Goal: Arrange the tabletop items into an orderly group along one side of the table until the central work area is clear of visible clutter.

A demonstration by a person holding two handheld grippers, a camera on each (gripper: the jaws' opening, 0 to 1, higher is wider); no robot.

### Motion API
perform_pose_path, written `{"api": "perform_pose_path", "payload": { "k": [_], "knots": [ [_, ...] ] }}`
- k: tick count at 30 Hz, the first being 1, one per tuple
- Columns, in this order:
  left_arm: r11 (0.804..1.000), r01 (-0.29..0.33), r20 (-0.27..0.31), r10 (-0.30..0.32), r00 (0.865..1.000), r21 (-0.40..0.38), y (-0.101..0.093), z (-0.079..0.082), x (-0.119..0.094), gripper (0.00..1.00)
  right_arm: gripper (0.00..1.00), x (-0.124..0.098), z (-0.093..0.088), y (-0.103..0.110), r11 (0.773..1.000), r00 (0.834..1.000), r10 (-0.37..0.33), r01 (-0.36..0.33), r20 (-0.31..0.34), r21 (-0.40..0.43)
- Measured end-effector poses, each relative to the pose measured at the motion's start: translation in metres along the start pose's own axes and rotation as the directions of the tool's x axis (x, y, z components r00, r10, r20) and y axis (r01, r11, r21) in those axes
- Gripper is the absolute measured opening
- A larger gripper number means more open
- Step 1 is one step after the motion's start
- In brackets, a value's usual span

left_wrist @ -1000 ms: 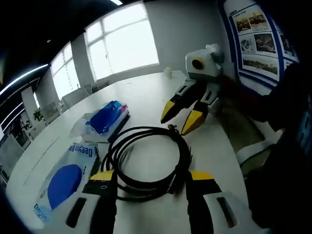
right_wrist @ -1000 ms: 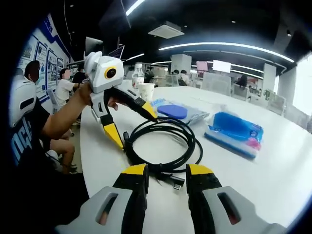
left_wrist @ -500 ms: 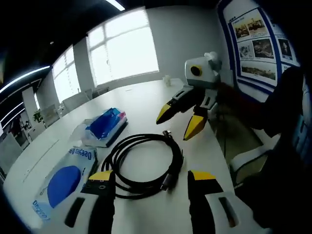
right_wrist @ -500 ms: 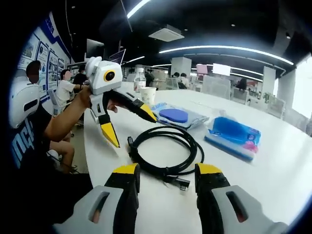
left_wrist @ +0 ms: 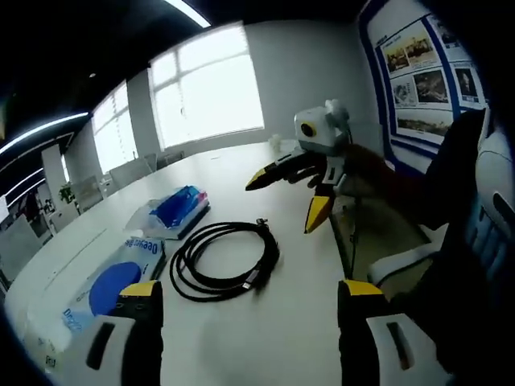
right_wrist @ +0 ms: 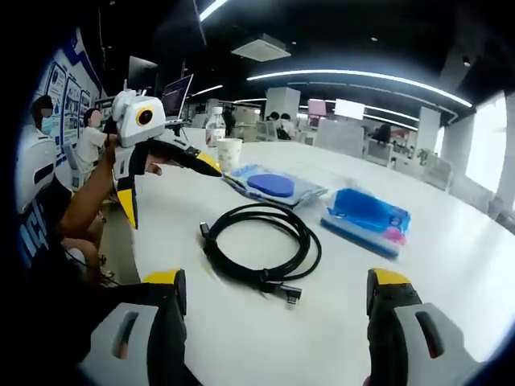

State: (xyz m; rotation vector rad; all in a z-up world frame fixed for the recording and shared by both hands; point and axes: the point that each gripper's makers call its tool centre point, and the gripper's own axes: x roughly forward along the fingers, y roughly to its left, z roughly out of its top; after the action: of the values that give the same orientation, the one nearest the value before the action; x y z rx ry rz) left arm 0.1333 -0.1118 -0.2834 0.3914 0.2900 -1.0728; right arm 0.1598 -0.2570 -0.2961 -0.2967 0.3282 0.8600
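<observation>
Here, in the left gripper view, the left gripper has its two yellow-tipped jaws spread wide apart at the bottom of the picture, with nothing between them but bare white table. Just beyond the jaws lies a coiled black cable, its plug end pointing toward the gripper. Past the cable on the left sits a flat clear packet with a blue disc, and behind that a blue tissue pack in clear wrap. The right gripper comes in from the right, held above the table's edge, its jaws spread and gripping nothing. Behind it a sleeve and a white chair show beside a wall with blue-framed posters. In the right gripper view, the right gripper is likewise wide open and empty, jaws standing far apart at the bottom. The black cable lies on the table just ahead, between the jaws' lines. Beyond it are the blue-disc packet and, to its right, the tissue pack. A paper cup and a water bottle stand farther back. The left gripper hangs in from the left, open and empty, held by a hand. People sit in the background at left.
</observation>
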Motion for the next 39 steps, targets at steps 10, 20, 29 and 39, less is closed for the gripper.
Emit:
{"api": "perform_pose_path", "payload": {
  "k": [10, 20, 29, 39],
  "knots": [
    [0.997, -0.043, 0.074, 0.048, 0.996, -0.065, 0.008, -0.014, -0.054, 1.00, 1.00, -0.005, -0.002, 0.005, 1.000, 1.000, -0.009, 0.009, -0.029, -0.009],
    [0.967, -0.199, 0.050, 0.210, 0.977, -0.159, 0.032, -0.053, -0.130, 1.00, 1.00, -0.011, -0.009, -0.004, 0.999, 0.998, -0.045, 0.045, -0.051, 0.002],
    [0.942, -0.280, 0.033, 0.291, 0.956, -0.187, 0.043, -0.069, -0.163, 1.00, 1.00, -0.015, -0.004, -0.004, 0.999, 0.998, -0.047, 0.048, -0.040, 0.014],
    [0.905, -0.378, -0.008, 0.384, 0.923, -0.197, 0.056, -0.087, -0.201, 1.00, 1.00, -0.029, -0.007, -0.014, 0.996, 0.996, -0.081, 0.082, -0.046, 0.021]
  ]
}}
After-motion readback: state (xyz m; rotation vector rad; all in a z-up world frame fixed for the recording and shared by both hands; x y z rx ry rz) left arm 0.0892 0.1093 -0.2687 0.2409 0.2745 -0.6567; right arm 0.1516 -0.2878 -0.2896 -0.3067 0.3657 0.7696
